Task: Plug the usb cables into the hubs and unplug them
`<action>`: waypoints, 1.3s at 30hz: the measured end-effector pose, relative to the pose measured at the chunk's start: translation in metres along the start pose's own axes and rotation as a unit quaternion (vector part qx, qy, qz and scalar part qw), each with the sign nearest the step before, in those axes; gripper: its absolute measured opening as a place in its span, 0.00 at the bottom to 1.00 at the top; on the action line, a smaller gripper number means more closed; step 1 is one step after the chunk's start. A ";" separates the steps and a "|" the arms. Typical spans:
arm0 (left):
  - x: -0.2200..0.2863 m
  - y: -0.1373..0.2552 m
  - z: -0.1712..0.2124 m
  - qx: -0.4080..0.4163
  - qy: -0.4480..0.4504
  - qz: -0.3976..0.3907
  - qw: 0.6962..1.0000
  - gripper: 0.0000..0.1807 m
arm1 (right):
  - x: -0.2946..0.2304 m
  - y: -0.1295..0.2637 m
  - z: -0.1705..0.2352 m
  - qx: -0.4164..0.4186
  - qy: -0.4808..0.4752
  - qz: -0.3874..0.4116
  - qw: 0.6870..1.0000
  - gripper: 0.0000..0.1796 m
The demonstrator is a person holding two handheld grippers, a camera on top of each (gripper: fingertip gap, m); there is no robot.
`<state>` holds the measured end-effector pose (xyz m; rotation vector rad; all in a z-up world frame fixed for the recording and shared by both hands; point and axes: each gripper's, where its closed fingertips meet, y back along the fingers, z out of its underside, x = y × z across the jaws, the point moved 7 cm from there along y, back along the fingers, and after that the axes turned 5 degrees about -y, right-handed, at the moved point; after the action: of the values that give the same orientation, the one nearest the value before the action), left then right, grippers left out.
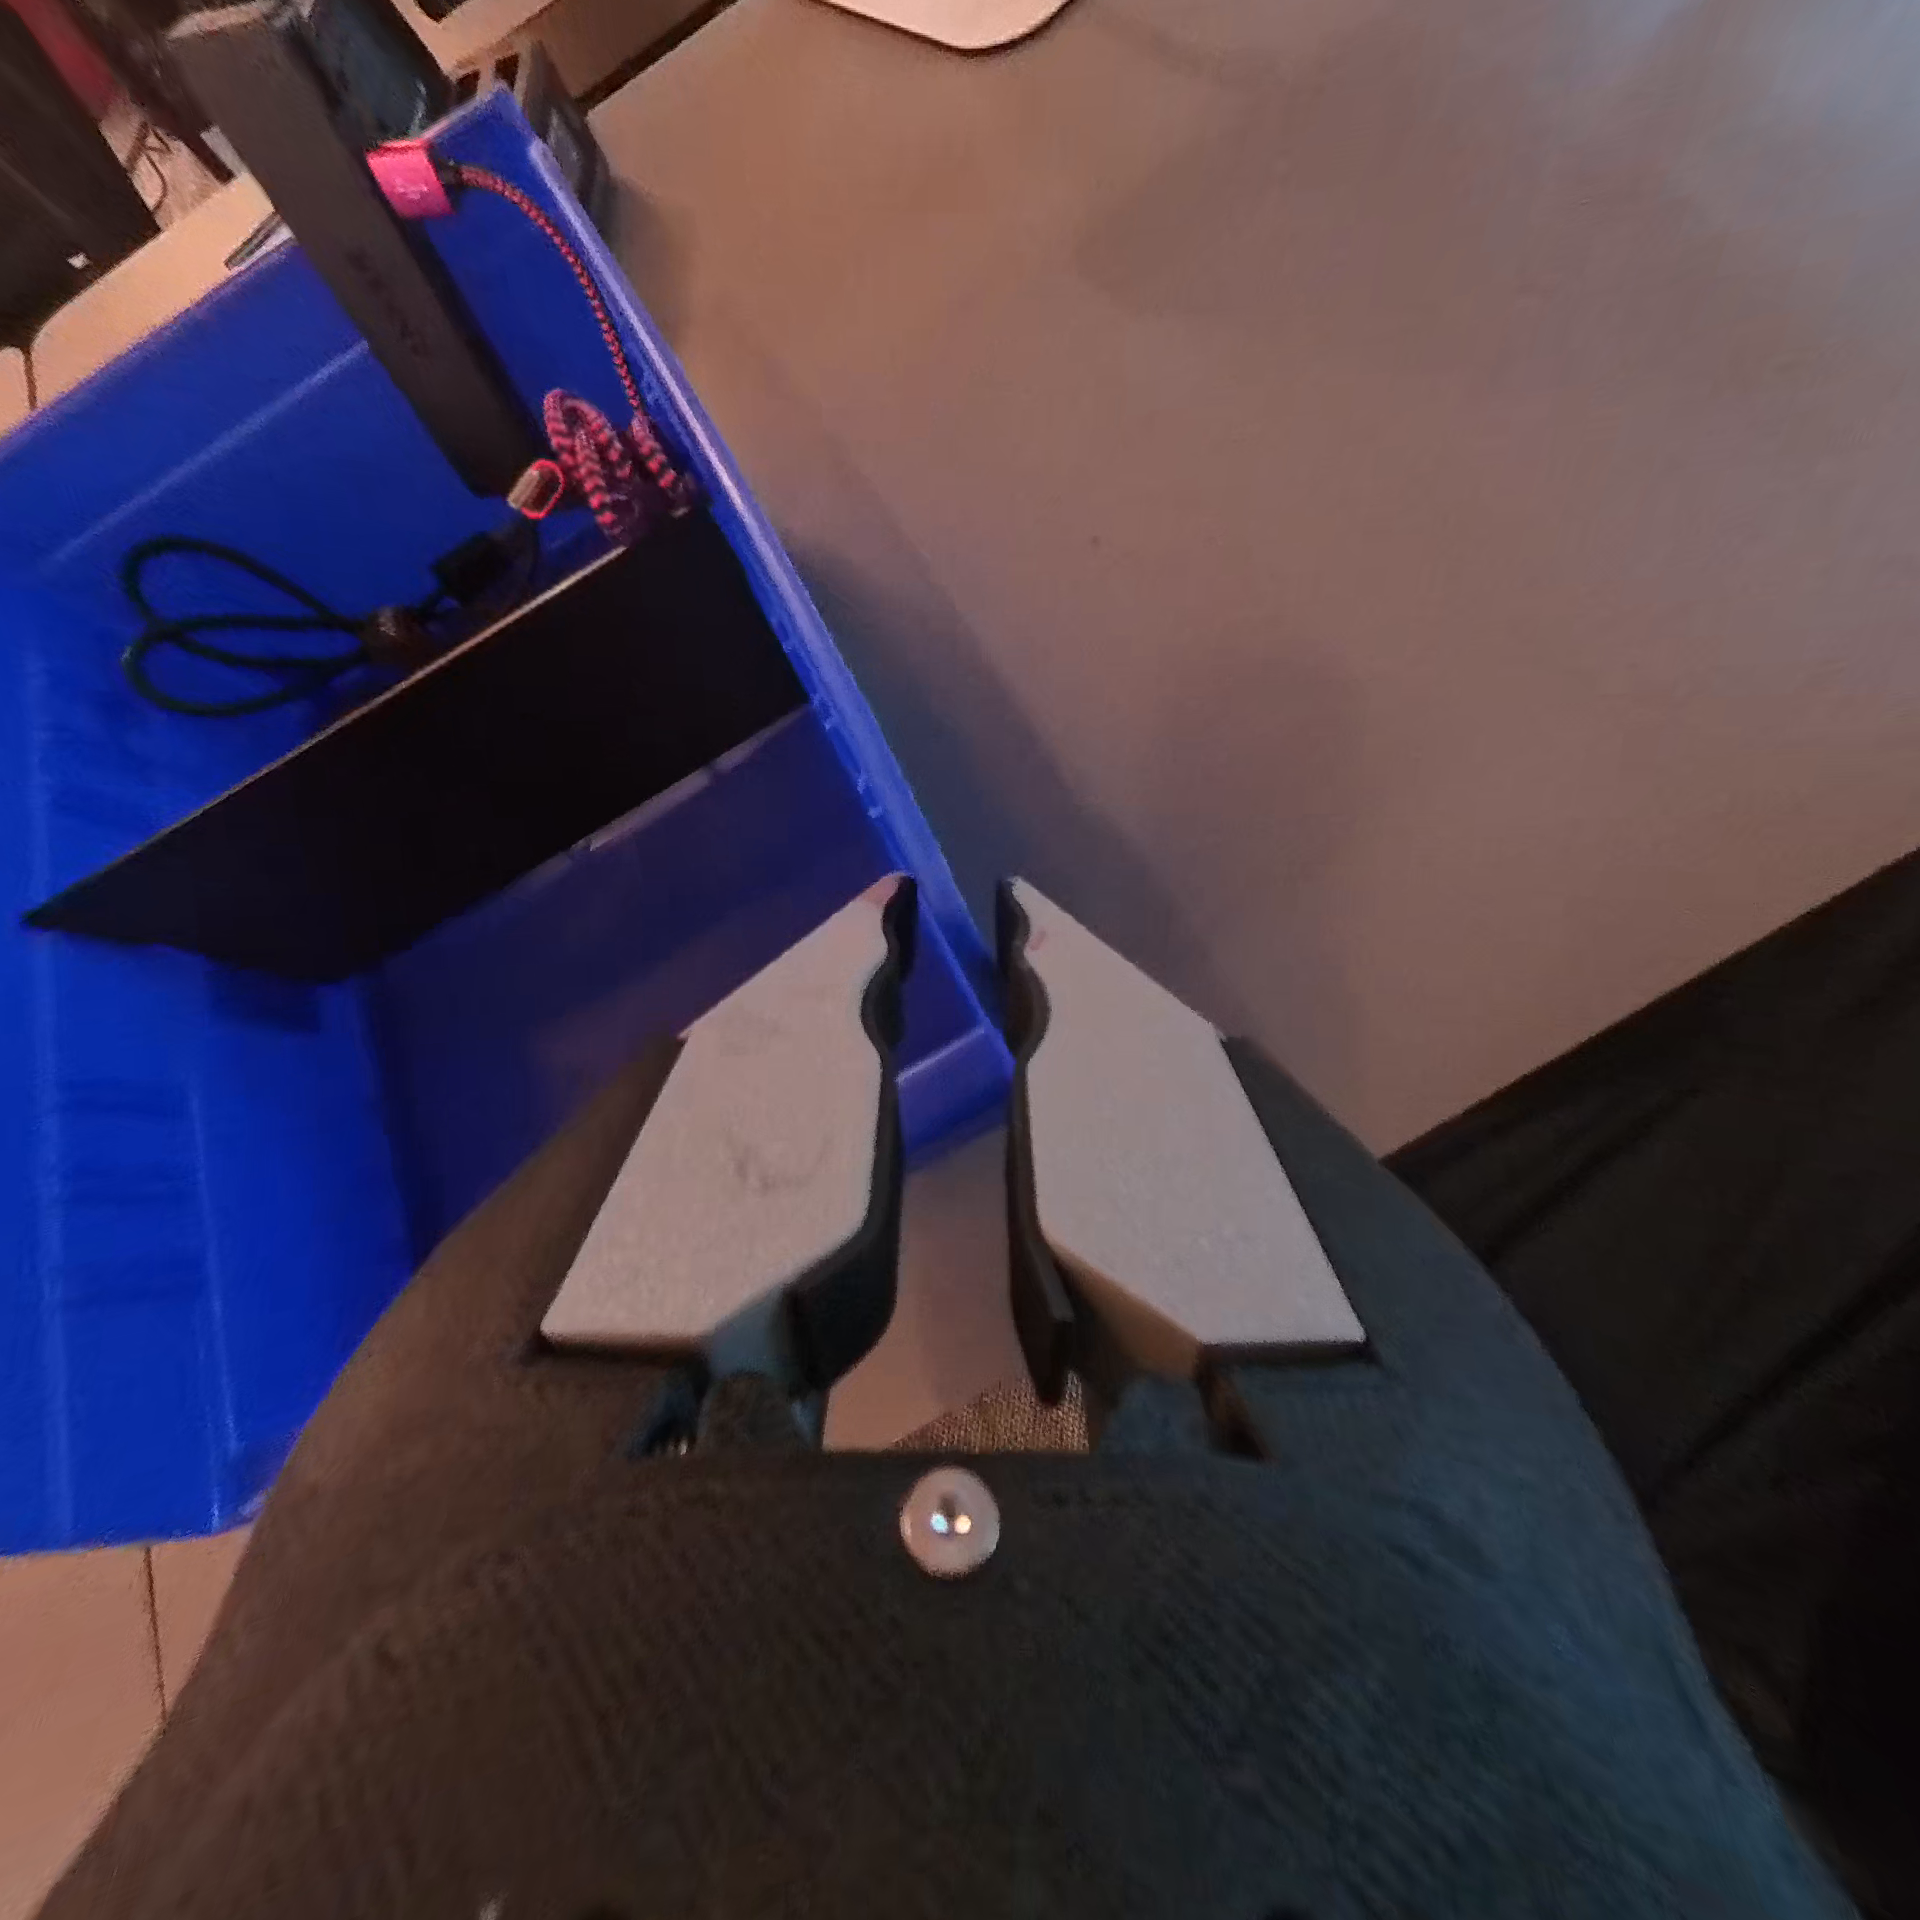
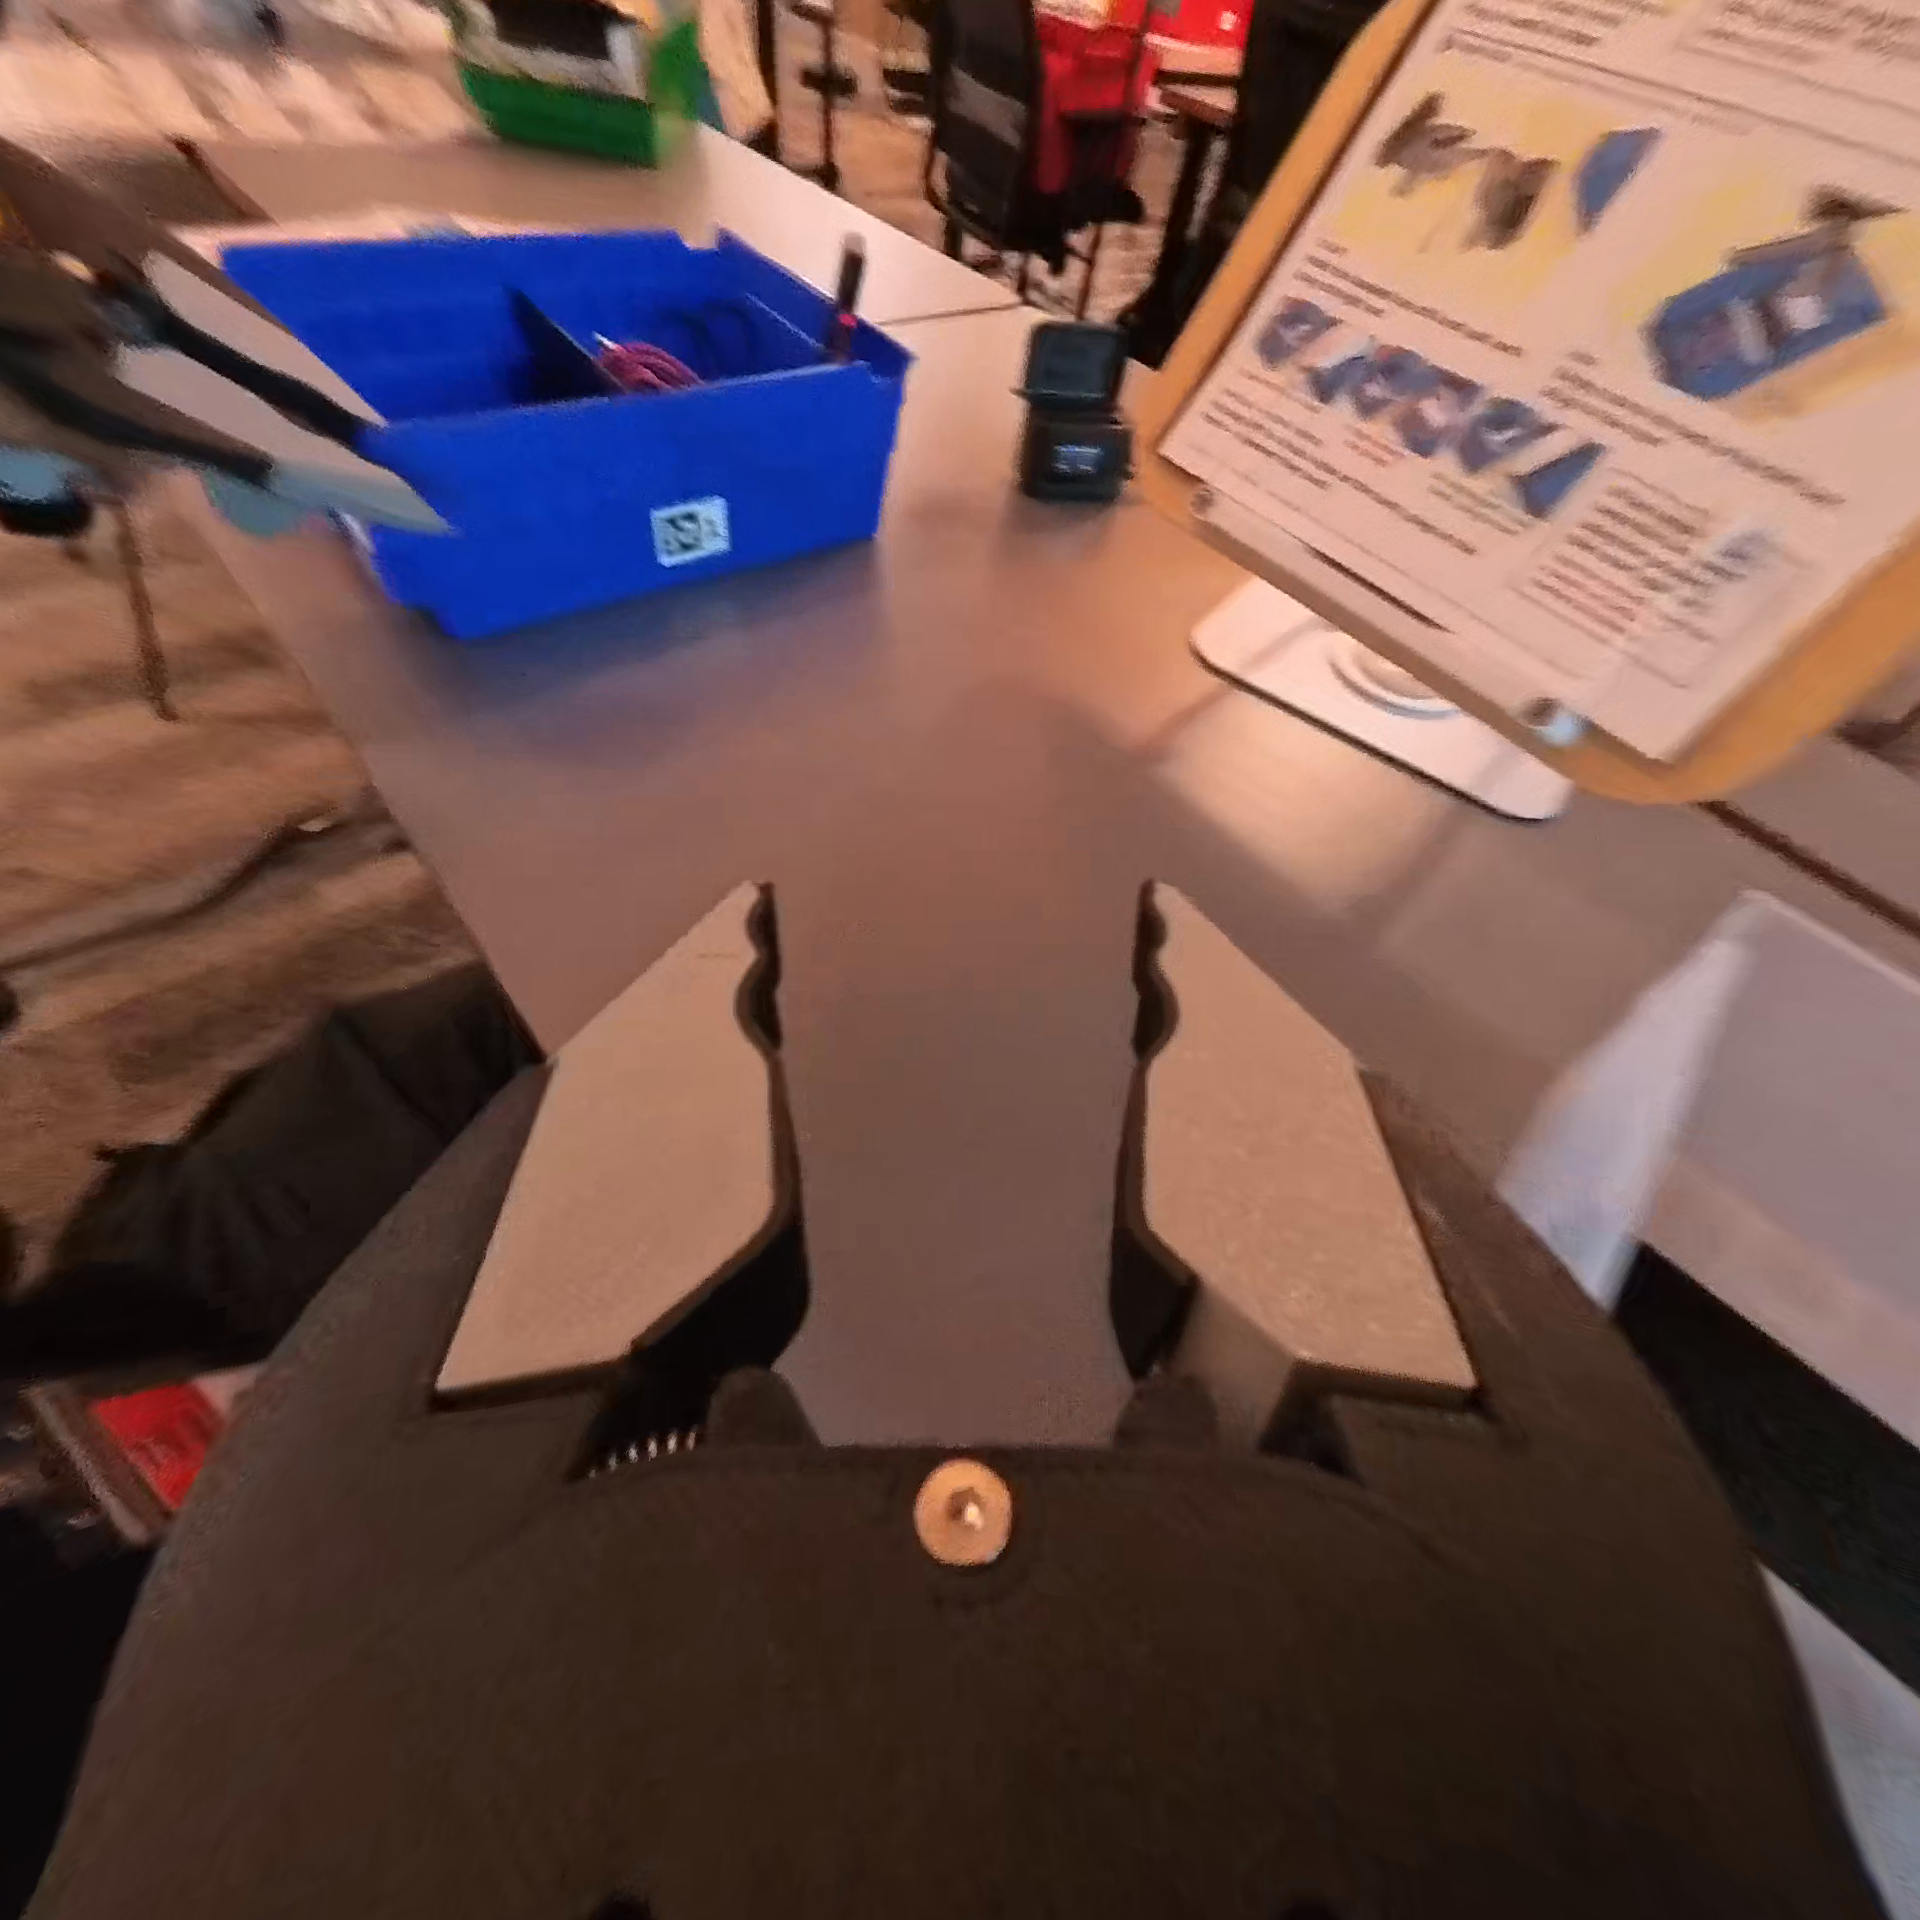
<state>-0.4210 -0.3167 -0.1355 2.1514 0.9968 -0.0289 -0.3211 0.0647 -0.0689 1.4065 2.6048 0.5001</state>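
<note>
while the left gripper (image 1: 956, 904) hangs over the near corner of the blue plastic bin (image 1: 208, 1143), its 2 grey fingers (image 1: 748, 1143) stand a little apart with a narrow gap between them, and they hold nothing. inside the bin a black flat divider plate (image 1: 436, 790) crosses from one wall toward the other. behind this divider lies a pink and black braided usb cable (image 1: 613, 468), coiled next to the bin wall, and one end of it goes up to a pink plug (image 1: 407, 182) that sits in a long black usb hub (image 1: 395, 281). this hub leans upright at the far end of the bin. beside the coil lies a thin black usb cable (image 1: 229, 644) in loose loops on the bin floor.

the right gripper (image 2: 956, 904) is held above the grey desk (image 2: 935, 748), well apart from the bin, with its 2 fingers wide apart and empty. from this side the bin stands on the desk at the upper left, and the left gripper shows at its near left corner. a small black box-shaped device (image 2: 1075, 410) stands on the desk to the right of the bin. farther right a printed sheet on a wooden board (image 2: 1558, 364) tilts over a white base (image 2: 1351, 675).
</note>
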 end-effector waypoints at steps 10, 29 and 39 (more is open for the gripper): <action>-0.022 0.038 0.010 0.074 0.119 0.061 0.988 0.17 | -0.008 -0.110 0.044 -0.018 0.084 0.016 0.996 0.31; -0.167 -0.109 -0.130 0.010 0.144 -0.035 0.989 0.35 | -0.015 -0.125 0.055 0.004 0.129 -0.053 0.990 0.25; -0.173 -0.153 -0.122 -0.043 0.101 -0.015 0.994 0.20 | -0.015 -0.119 0.055 0.014 0.116 -0.081 0.990 0.25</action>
<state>-0.6761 -0.2868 -0.0893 2.0912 1.1242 0.2166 -0.3910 0.0042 -0.1628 1.1951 2.8893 0.6405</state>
